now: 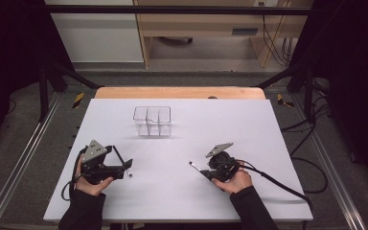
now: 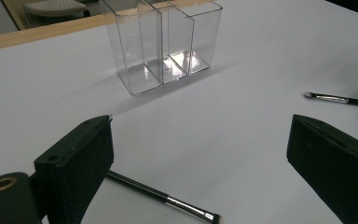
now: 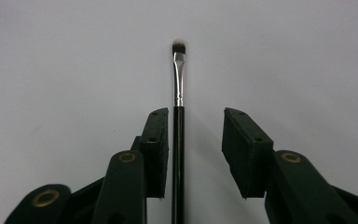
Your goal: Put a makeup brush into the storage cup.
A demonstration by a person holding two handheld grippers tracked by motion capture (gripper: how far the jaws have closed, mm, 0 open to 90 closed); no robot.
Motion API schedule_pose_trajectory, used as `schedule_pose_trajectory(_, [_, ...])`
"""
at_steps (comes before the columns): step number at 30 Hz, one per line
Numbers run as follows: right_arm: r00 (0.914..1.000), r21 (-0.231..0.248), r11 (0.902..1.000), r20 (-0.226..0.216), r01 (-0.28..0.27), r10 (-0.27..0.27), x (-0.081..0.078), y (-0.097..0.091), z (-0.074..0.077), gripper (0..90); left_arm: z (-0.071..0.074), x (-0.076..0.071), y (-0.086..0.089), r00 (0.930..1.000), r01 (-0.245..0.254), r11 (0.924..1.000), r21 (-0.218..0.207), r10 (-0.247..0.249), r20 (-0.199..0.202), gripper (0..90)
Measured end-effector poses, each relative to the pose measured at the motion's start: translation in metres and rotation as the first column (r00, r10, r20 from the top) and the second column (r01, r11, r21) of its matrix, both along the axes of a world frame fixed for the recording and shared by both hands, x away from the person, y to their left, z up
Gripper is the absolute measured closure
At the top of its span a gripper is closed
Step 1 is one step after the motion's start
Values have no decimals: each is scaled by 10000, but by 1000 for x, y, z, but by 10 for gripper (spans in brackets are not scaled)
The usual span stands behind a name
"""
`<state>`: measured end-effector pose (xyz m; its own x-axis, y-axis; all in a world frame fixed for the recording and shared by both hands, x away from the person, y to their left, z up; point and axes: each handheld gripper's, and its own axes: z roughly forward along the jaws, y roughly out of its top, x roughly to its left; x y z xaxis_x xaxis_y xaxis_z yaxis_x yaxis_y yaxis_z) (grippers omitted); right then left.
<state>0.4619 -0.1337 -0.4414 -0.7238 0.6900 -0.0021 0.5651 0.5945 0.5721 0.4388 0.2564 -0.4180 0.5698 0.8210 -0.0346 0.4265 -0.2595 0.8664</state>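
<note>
A clear three-compartment organizer stands empty on the white table, toward the far middle. My left gripper rests at the near left with its jaws wide open. A black-handled makeup brush lies flat on the table by its left jaw, untouched. My right gripper sits at the near right, jaws parted around a second brush. That brush's handle lies along the left pad, with a clear gap to the right pad, and its bristles point away.
The table's near edge runs just behind both hands. A wooden strip borders the far edge. Black cables trail from the right gripper across the near right corner. A dark frame and floor cables surround the table.
</note>
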Motion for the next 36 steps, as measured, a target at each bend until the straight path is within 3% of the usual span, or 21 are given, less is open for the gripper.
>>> schedule_pose_trajectory(12, [9924, -1403, 9890, -1193, -471, 303, 11, 17, 3, 620, 0, 0, -1, 10000, 49, 10000, 41, -49, -39, 64])
schedule_pose_trajectory(22, [9832, -1805, 9816, -1801, -619, 288, 13, 20, -6, 704, -1, 0, -1, 9999, 76, 9999, 82, -75, -80, 64])
schedule_pose_trajectory(36, [9763, -2079, 9737, -2108, -930, 482, 12, 21, -8, 827, -3, 1, -3, 9998, 129, 9998, 156, -126, -155, 64])
